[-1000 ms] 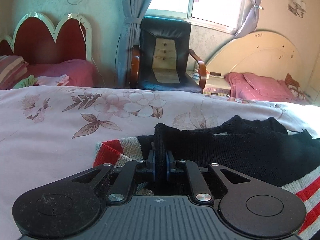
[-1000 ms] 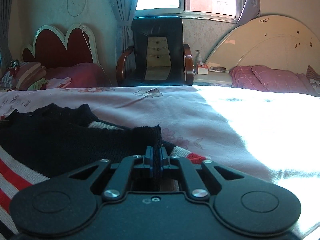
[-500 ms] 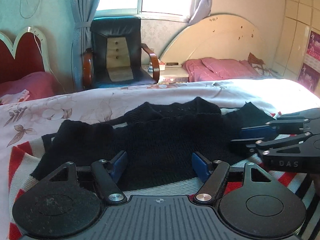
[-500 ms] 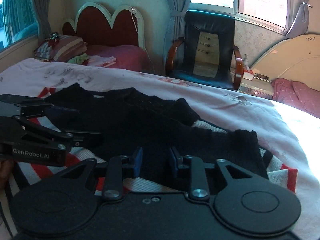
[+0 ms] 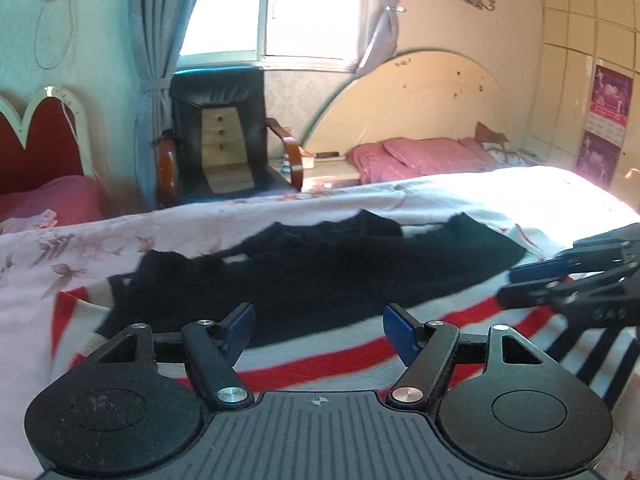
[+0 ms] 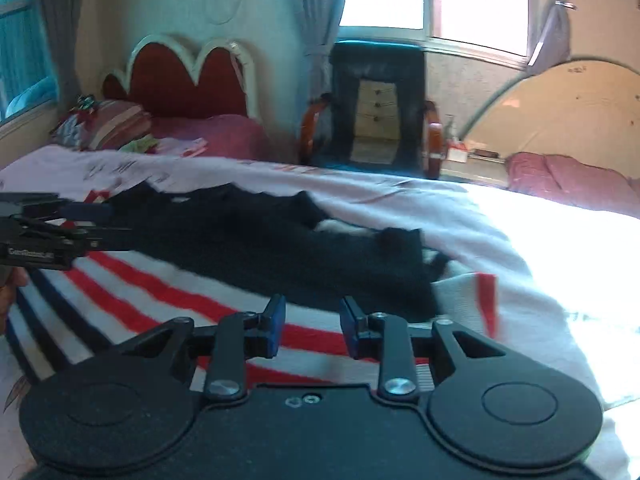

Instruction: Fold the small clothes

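A small knit sweater (image 5: 312, 268), black on top with red, white and dark stripes below, lies flat on the bed with its black sleeves folded across the body. It also shows in the right wrist view (image 6: 280, 248). My left gripper (image 5: 319, 330) is open and empty above the striped part near the front. My right gripper (image 6: 311, 330) is open and empty above the stripes on the sweater's right side. Each gripper shows in the other's view: the right one (image 5: 532, 284) at the right edge, the left one (image 6: 92, 220) at the left edge.
The bed has a pale floral sheet (image 5: 120, 236). Behind it stand a black armchair (image 5: 224, 136), a red scalloped headboard (image 6: 188, 76), a cream headboard (image 5: 416, 96) with pink pillows (image 5: 420, 156), and a curtained window. Sunlight washes out the sheet's right side (image 6: 560, 248).
Both grippers let go of the black sleeve ends, opened and pulled back toward the sweater's striped hem. The sleeves now lie folded across the body.
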